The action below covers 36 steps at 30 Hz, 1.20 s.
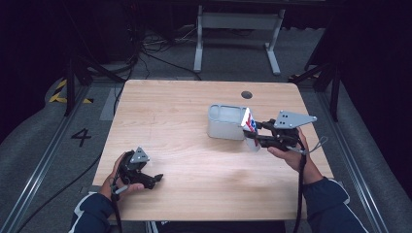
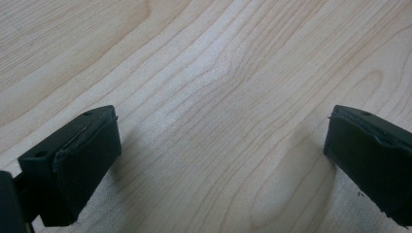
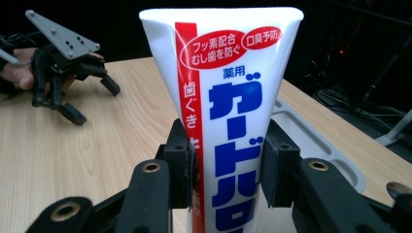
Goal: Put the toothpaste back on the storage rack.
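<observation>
The container (image 1: 226, 122) stands on the counter (image 1: 180, 116) — the toothpaste tube (image 1: 249, 127) just at its right side, the left hand-held gripper (image 1: 154, 180) well apart, nearer the person's left.

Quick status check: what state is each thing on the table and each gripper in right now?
Tube: clamped between the right gripper's pads, crimped end up, beside the bin.
Bin: upright on the table, open top, nothing seen inside.
Right gripper: shut on the tube.
Left gripper: open, nothing between the jaws, low over bare wood.
Table: wood top, round hole near the far edge.
</observation>
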Motion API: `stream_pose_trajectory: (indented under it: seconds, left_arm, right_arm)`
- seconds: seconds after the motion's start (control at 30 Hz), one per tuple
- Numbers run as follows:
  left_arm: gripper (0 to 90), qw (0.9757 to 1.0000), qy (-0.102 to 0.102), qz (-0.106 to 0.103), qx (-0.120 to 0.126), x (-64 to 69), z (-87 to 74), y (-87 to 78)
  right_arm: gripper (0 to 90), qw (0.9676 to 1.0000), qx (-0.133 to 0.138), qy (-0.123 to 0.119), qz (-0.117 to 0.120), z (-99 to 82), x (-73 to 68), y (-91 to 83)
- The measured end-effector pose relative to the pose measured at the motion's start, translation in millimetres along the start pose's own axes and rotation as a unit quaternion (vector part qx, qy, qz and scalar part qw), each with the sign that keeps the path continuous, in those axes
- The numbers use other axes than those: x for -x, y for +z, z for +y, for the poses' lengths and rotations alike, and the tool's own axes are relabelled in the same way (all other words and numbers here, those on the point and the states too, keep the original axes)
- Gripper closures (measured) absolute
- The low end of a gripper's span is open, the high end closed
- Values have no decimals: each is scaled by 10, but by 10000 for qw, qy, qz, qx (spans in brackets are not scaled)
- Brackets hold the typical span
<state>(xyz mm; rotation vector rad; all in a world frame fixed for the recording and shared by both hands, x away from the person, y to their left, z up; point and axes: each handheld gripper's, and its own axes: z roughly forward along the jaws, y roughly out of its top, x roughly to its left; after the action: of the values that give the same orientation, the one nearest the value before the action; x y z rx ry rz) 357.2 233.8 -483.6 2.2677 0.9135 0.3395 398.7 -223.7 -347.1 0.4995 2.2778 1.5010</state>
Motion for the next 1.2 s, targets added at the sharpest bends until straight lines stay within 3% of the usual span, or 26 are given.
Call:
stream_pose_trajectory:
  seconds: [0.3,0.73,1.07,1.2]
  left_arm:
    - [4,10000,-5,0,-1,1,0,0]
    - [5,10000,-31,-13,10,5,-2,2]
    - [5,10000,-31,-11,3,5,-1,1]
    - [5,10000,-29,-12,1,4,-2,1]
  right_arm:
    - [632,9998,188,-27,-22,170,50,11]
    - [631,9996,218,-8,-176,326,157,71]
    - [631,9987,273,-9,-427,523,327,144]
    - [632,9986,347,59,-405,574,401,176]
